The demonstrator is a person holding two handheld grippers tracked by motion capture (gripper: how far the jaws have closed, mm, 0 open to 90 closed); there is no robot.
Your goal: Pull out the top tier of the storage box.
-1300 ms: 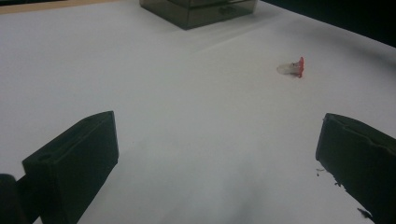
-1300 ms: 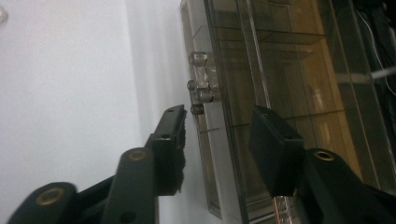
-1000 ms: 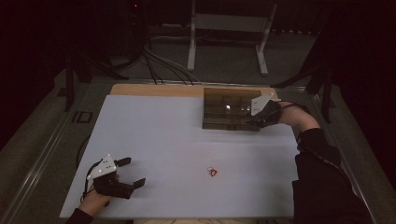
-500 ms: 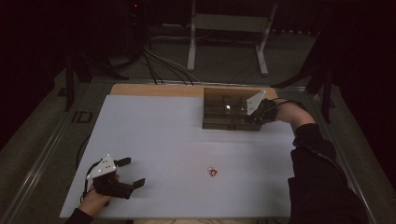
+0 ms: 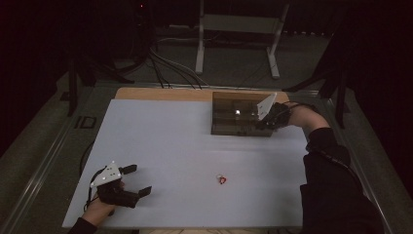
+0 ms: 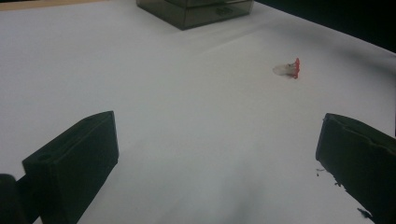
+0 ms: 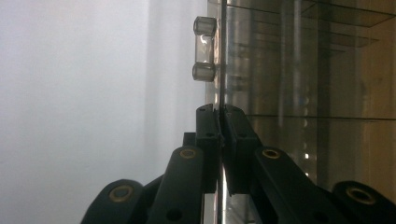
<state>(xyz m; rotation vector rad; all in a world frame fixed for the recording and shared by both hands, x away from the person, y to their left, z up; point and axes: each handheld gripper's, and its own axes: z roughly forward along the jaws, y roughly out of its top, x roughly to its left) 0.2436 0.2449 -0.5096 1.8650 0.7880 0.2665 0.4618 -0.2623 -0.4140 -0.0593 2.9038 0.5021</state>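
Clamped on the thin lid edge (image 7: 223,84) of the smoky clear box (image 5: 238,119) at the table's far right, my right gripper (image 7: 221,116) held it edge-on. My left gripper (image 5: 132,181) rested agape near me, closer to the small red piece (image 6: 295,68); the right gripper view revealed a clear latch (image 7: 204,49).

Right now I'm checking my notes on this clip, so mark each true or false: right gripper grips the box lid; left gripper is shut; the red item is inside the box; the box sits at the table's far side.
1. The right gripper grips the box lid: true.
2. The left gripper is shut: false, its jaws stand wide apart.
3. The red item is inside the box: false, it lies on the table.
4. The box sits at the table's far side: true.
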